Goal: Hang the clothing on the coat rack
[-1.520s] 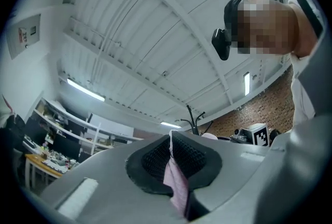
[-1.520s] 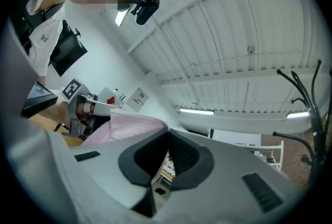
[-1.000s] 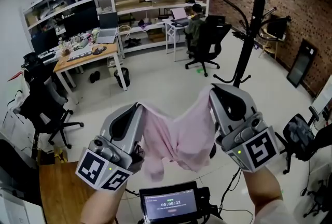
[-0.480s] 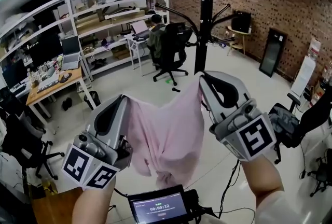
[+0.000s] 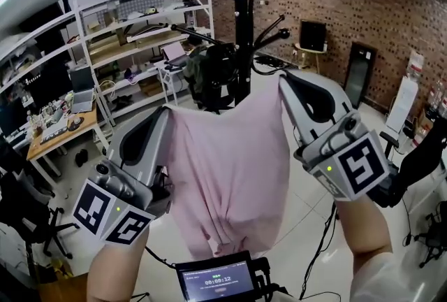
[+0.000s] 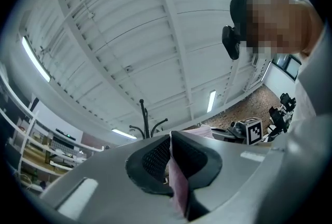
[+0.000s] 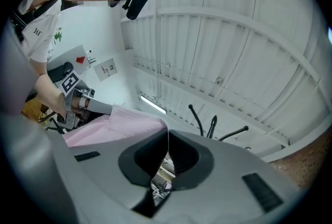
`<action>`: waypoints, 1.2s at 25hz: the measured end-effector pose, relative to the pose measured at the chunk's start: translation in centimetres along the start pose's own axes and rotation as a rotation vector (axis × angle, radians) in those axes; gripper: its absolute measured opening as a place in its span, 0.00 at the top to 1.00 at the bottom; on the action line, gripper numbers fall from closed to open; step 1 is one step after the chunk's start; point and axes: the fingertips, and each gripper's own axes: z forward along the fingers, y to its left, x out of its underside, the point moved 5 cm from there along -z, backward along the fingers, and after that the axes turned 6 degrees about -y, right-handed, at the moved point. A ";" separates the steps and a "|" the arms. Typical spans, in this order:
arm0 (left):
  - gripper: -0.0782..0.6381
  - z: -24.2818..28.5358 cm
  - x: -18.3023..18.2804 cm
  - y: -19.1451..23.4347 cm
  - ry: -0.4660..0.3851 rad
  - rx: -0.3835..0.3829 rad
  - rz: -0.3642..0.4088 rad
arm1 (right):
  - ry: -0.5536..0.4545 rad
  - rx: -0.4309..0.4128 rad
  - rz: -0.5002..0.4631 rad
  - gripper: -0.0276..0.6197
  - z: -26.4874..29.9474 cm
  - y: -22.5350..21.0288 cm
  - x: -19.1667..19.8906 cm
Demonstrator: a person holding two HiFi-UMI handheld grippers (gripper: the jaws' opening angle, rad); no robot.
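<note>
A pale pink garment (image 5: 234, 175) hangs spread between my two grippers, its lower part bunched just above the screen. My left gripper (image 5: 162, 114) is shut on its upper left corner; pink cloth (image 6: 179, 186) shows pinched between the jaws in the left gripper view. My right gripper (image 5: 283, 82) is shut on the upper right corner, and the pink cloth (image 7: 116, 124) trails off to the left in the right gripper view. The black coat rack (image 5: 240, 35) stands straight behind the garment, with curved arms spreading at its top (image 7: 212, 125).
White shelving (image 5: 147, 21) with boxes and a laptop lines the back left. A wooden desk (image 5: 52, 133) and black office chairs (image 5: 24, 224) stand at the left. A brick wall (image 5: 363, 7) runs along the right. A small screen (image 5: 216, 281) sits at the bottom edge.
Both grippers have risen and gone forward with the garment, which now hangs spread wider. The coat rack has come from the upper right to the centre, directly behind the cloth.
</note>
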 end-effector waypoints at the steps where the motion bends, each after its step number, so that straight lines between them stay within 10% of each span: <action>1: 0.88 1.0 -0.1 -0.2 -0.006 0.008 0.003 | -0.002 0.008 -0.015 0.95 -0.1 -1.2 -0.1; 30: 0.88 23.5 -2.5 2.9 0.010 0.009 0.245 | 0.080 0.214 -0.161 0.95 5.8 -23.4 2.2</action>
